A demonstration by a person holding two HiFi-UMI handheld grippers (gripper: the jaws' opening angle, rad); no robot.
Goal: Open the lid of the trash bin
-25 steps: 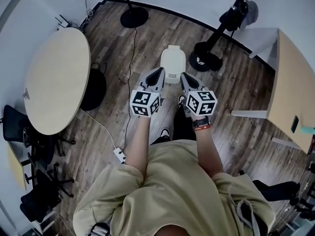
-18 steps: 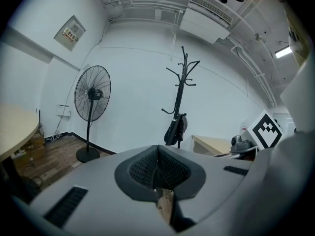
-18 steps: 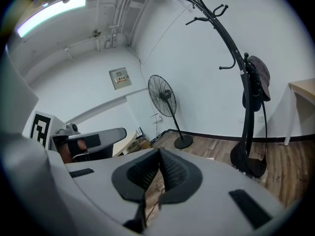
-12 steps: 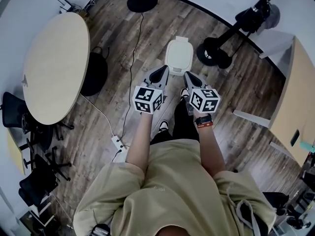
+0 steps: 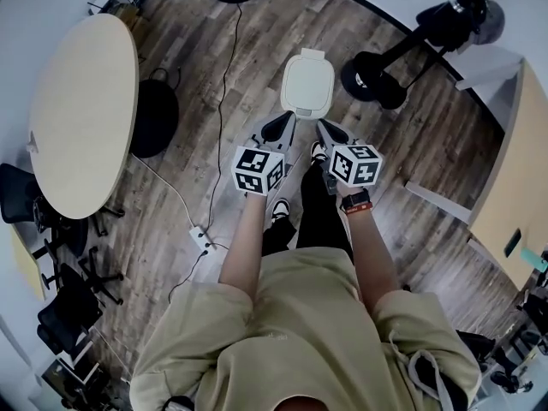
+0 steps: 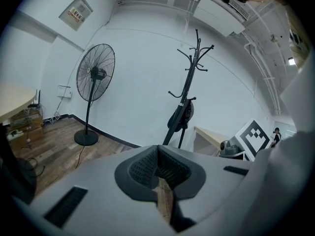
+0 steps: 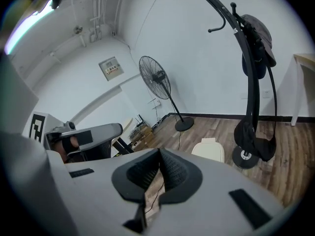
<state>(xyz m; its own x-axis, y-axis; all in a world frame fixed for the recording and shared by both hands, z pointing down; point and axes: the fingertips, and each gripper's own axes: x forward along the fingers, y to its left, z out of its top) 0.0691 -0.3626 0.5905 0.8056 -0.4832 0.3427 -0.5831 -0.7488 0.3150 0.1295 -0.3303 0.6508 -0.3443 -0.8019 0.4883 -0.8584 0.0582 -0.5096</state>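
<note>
Near trash bin [image 5: 307, 84], left gripper [image 5: 284, 122], right gripper [image 5: 324, 128] outstretched, jaws together.

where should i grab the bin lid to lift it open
Take the lid by its near rim, the edge facing the person, coming in low from that side with the right gripper. The small tab at the far end looks like the hinge, so the near edge probably swings up. The lid lies flat and closed, and the jaws are together, so open them first.
</note>
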